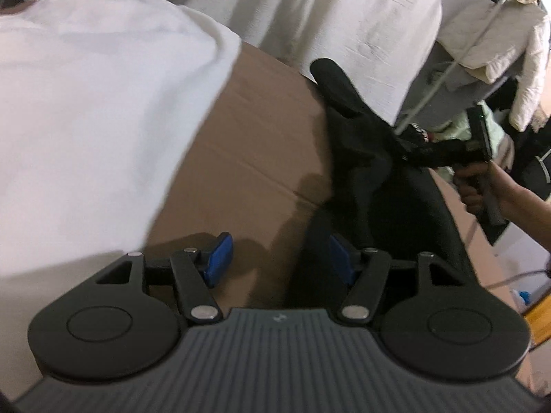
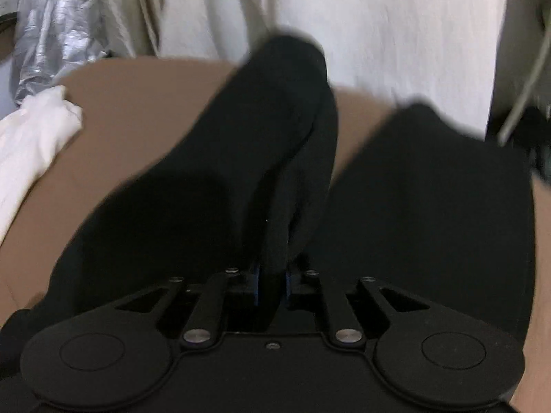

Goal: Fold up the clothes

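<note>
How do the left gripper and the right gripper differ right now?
The left gripper has its jaws apart with nothing between them; the right gripper is nearly shut, pinching a fold of the black garment. The left hovers over bare cardboard beside the garment; the right lifts the cloth off it. Both have blue pads.

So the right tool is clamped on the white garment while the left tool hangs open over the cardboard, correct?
Not quite. The right tool is clamped on the black garment, as the right wrist view shows; the white garment lies ungripped. The left tool does hang open over the cardboard.
</note>
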{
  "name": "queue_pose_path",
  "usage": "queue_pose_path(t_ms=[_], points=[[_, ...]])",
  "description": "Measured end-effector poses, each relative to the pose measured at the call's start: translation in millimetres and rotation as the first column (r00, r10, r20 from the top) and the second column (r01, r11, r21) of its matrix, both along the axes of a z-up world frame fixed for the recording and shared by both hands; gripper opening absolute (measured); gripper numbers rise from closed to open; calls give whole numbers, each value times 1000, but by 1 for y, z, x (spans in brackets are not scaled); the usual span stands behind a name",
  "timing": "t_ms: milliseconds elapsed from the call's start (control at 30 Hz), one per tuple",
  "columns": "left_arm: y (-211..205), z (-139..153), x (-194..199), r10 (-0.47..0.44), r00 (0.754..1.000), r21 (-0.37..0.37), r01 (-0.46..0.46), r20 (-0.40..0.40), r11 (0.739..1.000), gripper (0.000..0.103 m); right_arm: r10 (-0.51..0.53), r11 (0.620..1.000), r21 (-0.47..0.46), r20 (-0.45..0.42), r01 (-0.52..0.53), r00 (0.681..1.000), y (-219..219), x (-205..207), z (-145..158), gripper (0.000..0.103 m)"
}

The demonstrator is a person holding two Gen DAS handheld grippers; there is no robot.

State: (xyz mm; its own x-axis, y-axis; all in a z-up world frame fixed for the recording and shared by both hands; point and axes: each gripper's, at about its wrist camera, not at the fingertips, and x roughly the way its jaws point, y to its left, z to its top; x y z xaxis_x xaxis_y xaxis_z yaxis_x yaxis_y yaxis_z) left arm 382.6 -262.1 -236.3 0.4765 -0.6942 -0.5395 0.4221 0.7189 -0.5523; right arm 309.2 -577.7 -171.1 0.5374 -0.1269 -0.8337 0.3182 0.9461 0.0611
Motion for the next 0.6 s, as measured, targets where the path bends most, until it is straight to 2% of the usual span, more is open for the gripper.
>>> queue_pose_path(t_ms=[33,67,100,133,200,233,333,433,467,500,533,600], points=[[0,-2,-1,-18,1000,-23,17,-13,1000,61,3,1000,25,22,-3,1000,-5,1,4,18],[-1,-4,0,-40,999,-52,39,-32,998,62,0,999,50,59,-3,998,-10,2,9,26],[-1,-7,1,-66,996,-84,61,-54,995,64,-8,997,81,99,0,995,-17,3,14,30],[-1,-10,2,-88,993,-110,79,-76,991,66,-21,993,118,141,4,990,-25,4,18,32],[-4,-17,2,-117,987,-136,101,-111,985,66,-64,977,211,203,20,977,-42,13,21,43],[-6,-22,4,-126,984,-135,108,-129,985,66,-96,967,251,221,39,971,-49,18,19,46],[-12,-28,4,-128,981,-106,113,-144,988,66,-171,941,326,213,96,962,-68,44,0,55],[-15,-30,4,-131,981,-103,116,-145,988,67,-234,920,355,159,166,959,-89,70,-23,55],[-15,-29,5,-121,982,-96,108,-143,989,62,-269,912,360,159,197,950,-93,73,-25,42],[-18,-26,1,-95,987,-52,89,-130,995,5,-305,901,371,179,223,935,-92,76,-24,10],[-23,-22,-5,-60,992,19,63,-110,998,6,-314,903,365,202,226,928,-88,80,-19,10],[-37,-10,-23,-18,1000,144,20,-14,989,6,-191,968,215,271,134,944,-53,96,13,9]])
